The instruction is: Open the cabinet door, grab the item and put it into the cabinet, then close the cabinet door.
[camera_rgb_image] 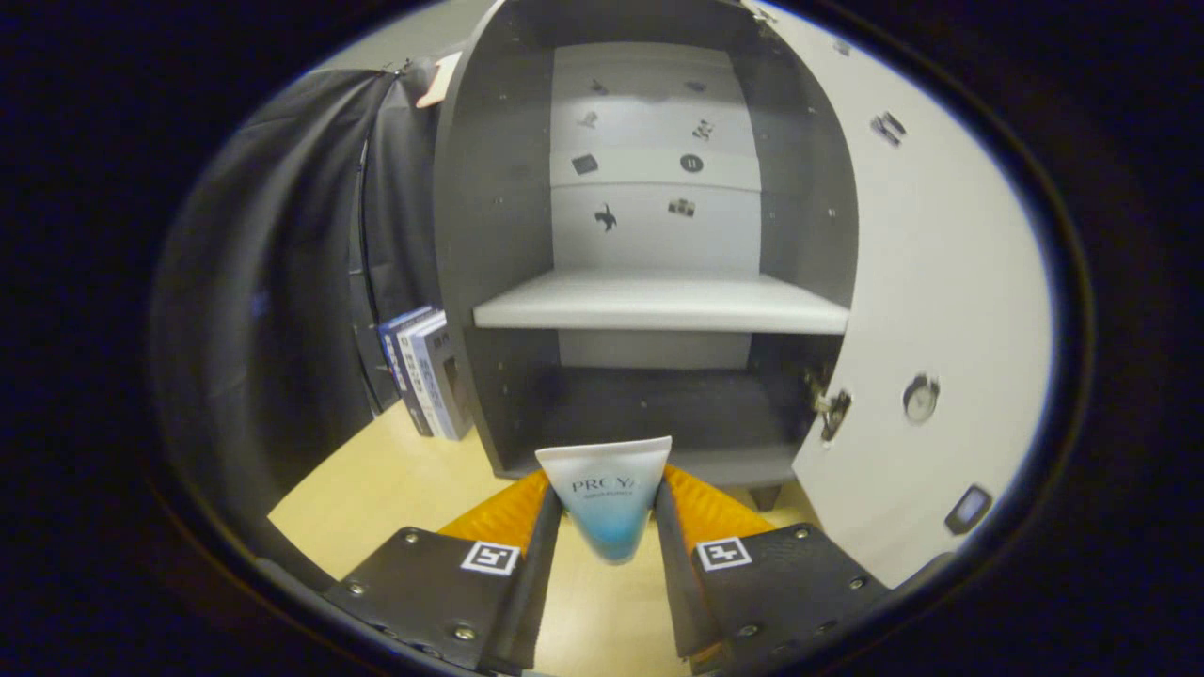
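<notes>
Your hand-held gripper [609, 512] sits at bottom centre of the frame, fingers narrowed onto a cosmetic tube [608, 494]. Both fingers press its sides, so the tube is clamped, not loose. Tube is white at the wide crimped end, which points up, fading to blue at the narrow end, which points down between the fingers. It hangs above the bench [395, 489], not touching it.

Cabinet [658, 235] is straight ahead, mid-frame, grey carcass, standing on the bench. Its door [941, 282] is swung fully open to the right side of the frame; a round knob [921, 398] sits on it lower right, hinge [831, 409] at the door's inner edge. White shelf [663, 303] splits the interior: upper bay bare, lower bay dark, just beyond the tube's top edge. Tube is outside the cabinet, in front of the lower opening.

Left of the cabinet, a few books [428, 371] stand upright against its side.
</notes>
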`<state>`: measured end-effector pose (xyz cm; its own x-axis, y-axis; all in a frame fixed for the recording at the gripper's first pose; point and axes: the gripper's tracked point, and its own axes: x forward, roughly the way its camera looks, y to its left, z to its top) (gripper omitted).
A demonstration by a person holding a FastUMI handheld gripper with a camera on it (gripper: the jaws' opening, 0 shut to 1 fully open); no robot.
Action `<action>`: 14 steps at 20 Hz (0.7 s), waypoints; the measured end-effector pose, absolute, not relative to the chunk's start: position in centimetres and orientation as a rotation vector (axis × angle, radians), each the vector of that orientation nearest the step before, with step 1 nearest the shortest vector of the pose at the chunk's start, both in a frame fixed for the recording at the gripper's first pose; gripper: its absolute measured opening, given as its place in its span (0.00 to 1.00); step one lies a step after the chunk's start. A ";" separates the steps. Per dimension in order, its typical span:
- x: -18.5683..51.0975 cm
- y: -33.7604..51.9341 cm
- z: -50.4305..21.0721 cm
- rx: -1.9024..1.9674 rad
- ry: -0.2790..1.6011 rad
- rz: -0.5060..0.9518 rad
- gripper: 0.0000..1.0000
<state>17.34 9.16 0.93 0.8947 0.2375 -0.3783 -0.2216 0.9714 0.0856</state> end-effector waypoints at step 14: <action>33.6 8.7 13.0 0.055 0.200 0.163 0.53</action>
<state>33.63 8.74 13.00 0.9671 0.1661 -0.1929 -0.1552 0.9854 0.0702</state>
